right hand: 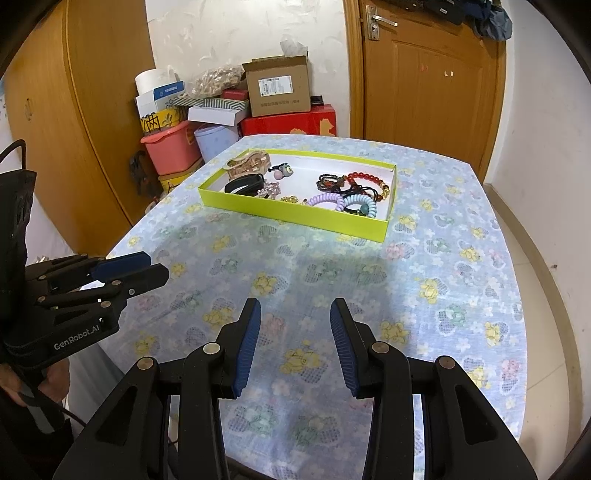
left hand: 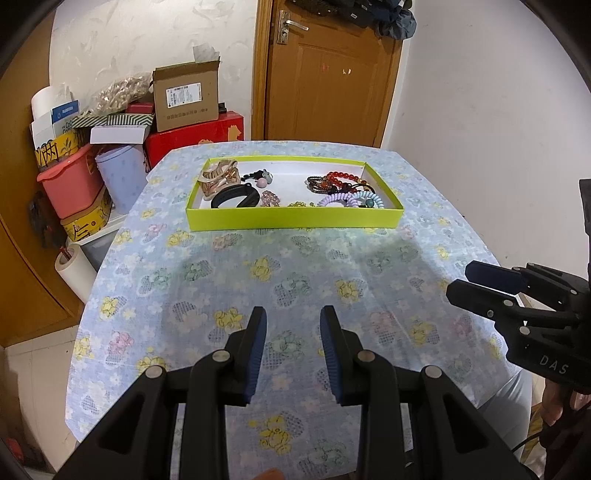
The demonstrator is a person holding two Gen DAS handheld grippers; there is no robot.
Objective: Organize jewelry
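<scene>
Both claws, left [left hand: 291, 350] and right [right hand: 293, 345], hang part-open and empty over the bench [left hand: 207, 280], well short of the tray [left hand: 295, 221] ahead holding jewelry, its long side crosswise.

1. The tablecloth [left hand: 280, 266] is thin woven cloth, matt, with a printed flower pattern.
2. On it, the lime-green tray [left hand: 295, 218] looks like matt cardboard, white inside.
3. Inside the tray, the red bead bracelet [left hand: 338, 177] is glossy.
4. The black wristband [left hand: 234, 197] looks like smooth rubber.
5. Behind the tray, the door [left hand: 325, 74] is varnished wood with a metal handle [left hand: 291, 25].
</scene>
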